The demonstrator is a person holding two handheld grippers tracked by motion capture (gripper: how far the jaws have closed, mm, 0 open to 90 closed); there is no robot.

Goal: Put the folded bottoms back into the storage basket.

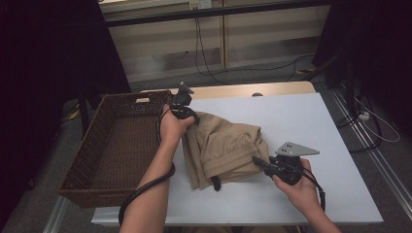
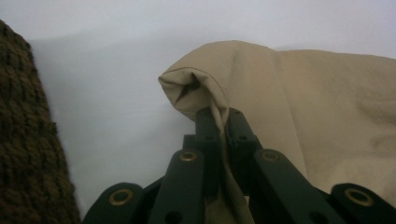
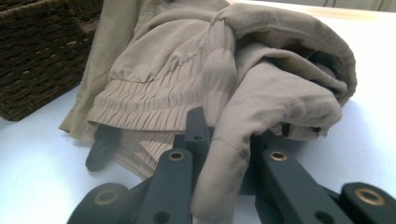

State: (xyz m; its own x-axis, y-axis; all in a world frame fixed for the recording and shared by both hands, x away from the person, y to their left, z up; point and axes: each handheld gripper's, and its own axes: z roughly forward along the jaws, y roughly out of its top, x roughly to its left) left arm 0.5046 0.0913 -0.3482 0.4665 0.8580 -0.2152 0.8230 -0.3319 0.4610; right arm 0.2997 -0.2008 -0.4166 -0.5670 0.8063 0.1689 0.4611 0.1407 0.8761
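Note:
A beige garment (image 1: pixel 223 145) with a gathered elastic waistband lies crumpled on the pale table (image 1: pixel 291 116). My left gripper (image 1: pixel 193 116) is shut on a folded far corner of the beige garment (image 2: pixel 261 93), lifted a little off the table. At the cloth's near right edge my right gripper (image 1: pixel 256 160) is shut on a thick fold of the beige garment (image 3: pixel 243 107). A dark cord end (image 3: pixel 100 149) pokes out below the waistband.
A dark wicker basket (image 1: pixel 116 145) stands at the table's left edge, close beside my left hand. The right part of the table (image 1: pixel 320 126) has free room. Cables lie on the floor beyond the table.

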